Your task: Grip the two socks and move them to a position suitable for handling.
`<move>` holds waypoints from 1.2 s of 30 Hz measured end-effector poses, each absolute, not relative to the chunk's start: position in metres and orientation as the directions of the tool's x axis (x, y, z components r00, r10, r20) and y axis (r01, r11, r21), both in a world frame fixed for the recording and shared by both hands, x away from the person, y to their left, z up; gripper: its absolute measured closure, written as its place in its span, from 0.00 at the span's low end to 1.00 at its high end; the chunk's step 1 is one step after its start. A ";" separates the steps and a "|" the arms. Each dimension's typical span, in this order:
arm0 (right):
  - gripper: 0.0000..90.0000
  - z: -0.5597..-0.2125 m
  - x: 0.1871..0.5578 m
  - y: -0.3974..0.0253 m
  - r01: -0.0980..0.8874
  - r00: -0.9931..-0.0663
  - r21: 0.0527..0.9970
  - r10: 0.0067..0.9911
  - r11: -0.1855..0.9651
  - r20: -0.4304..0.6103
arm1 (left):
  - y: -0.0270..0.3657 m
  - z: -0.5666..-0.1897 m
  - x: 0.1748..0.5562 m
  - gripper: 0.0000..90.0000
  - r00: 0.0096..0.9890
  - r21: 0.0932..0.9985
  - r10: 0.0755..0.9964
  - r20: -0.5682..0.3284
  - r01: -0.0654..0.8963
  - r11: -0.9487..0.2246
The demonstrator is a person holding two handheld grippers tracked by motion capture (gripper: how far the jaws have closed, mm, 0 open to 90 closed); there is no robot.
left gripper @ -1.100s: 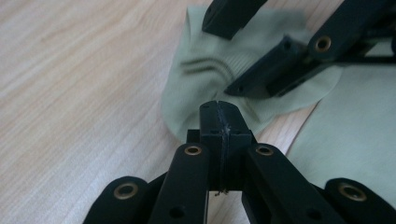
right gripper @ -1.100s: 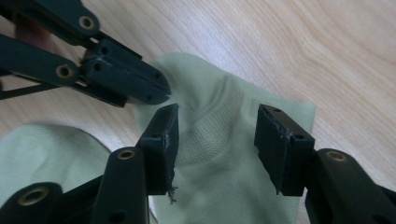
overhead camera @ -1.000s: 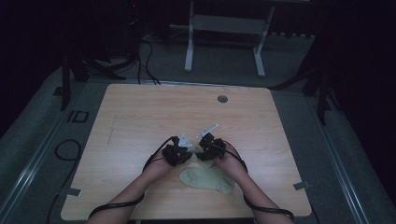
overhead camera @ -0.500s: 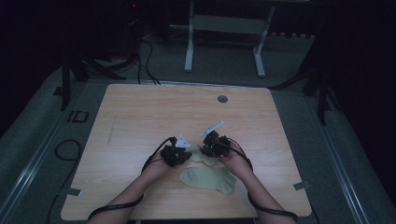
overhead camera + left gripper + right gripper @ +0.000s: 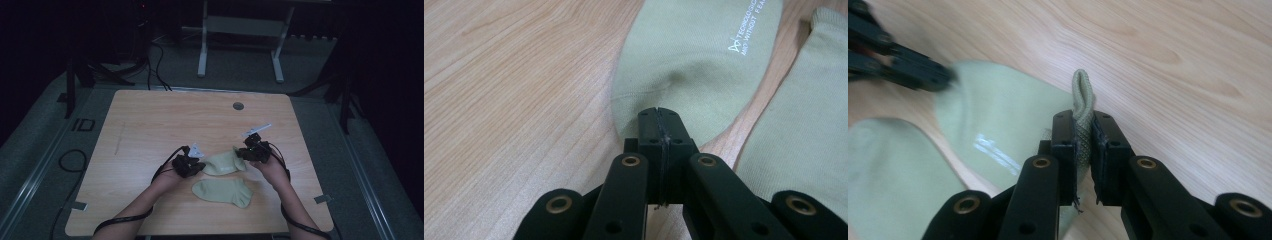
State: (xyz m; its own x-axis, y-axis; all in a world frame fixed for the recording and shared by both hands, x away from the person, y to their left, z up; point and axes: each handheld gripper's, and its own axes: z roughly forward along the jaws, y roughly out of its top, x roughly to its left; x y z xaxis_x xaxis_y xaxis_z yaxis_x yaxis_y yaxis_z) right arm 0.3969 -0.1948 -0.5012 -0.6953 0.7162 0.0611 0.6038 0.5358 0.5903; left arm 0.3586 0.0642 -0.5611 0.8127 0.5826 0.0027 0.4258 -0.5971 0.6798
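Two pale green socks are on the wooden table [image 5: 150, 125]. One sock [image 5: 223, 162] is stretched between my grippers. My left gripper [image 5: 199, 165] is shut on its toe, with the jaws pressed together at the toe edge [image 5: 658, 117] of this sock [image 5: 704, 55]. My right gripper [image 5: 243, 153] is shut on its cuff, and a fold of ribbed cuff [image 5: 1083, 100] sticks up between the jaws [image 5: 1083, 132]. The second sock [image 5: 223, 192] lies flat nearer the person, also seen as the flat sock [image 5: 804, 135] beside the held one and the flat sock [image 5: 893, 185].
A round grey grommet [image 5: 238, 106] sits in the table's far edge area. Cables trail from both grippers over the near edge. White stand legs [image 5: 202, 55] and floor cables lie beyond the table. My left gripper [image 5: 898, 67] appears blurred in the right gripper view.
My right gripper has moved right and slightly away, pulling the sock out between the two grippers. The left gripper has stayed about where it was.
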 end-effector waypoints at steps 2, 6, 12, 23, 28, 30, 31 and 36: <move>0.90 -0.505 0.399 -0.201 0.620 -0.681 0.584 0.729 0.523 0.071 | 0.064 -0.561 0.359 0.99 0.814 0.679 0.581 0.004 0.424 -0.599; 0.87 -0.515 0.402 -0.212 0.646 -0.665 0.561 0.742 0.518 0.081 | 0.063 -0.561 0.361 0.99 0.817 0.675 0.577 0.005 0.423 -0.604; 0.80 -0.520 0.405 -0.226 0.675 -0.620 0.549 0.782 0.492 0.061 | 0.063 -0.560 0.362 0.99 0.818 0.671 0.575 0.005 0.424 -0.609; 0.90 -0.497 0.401 -0.230 0.642 -0.616 0.611 0.786 0.463 0.052 | 0.064 -0.560 0.365 0.99 0.820 0.674 0.573 0.002 0.422 -0.606; 0.96 -0.507 0.393 -0.207 0.613 -0.669 0.590 0.742 0.525 0.036 | 0.063 -0.559 0.365 0.99 0.820 0.664 0.572 0.008 0.423 -0.616; 0.96 -0.517 0.394 -0.206 0.624 -0.664 0.564 0.747 0.542 0.017 | 0.064 -0.559 0.365 0.99 0.820 0.665 0.573 0.010 0.422 -0.616; 0.96 -0.520 0.395 -0.207 0.625 -0.664 0.557 0.747 0.547 0.011 | 0.064 -0.559 0.365 0.99 0.821 0.665 0.572 0.011 0.421 -0.617; 0.96 -0.535 0.397 -0.216 0.658 -0.635 0.514 0.773 0.550 -0.015 | 0.068 -0.559 0.367 0.99 0.815 0.661 0.579 0.008 0.430 -0.615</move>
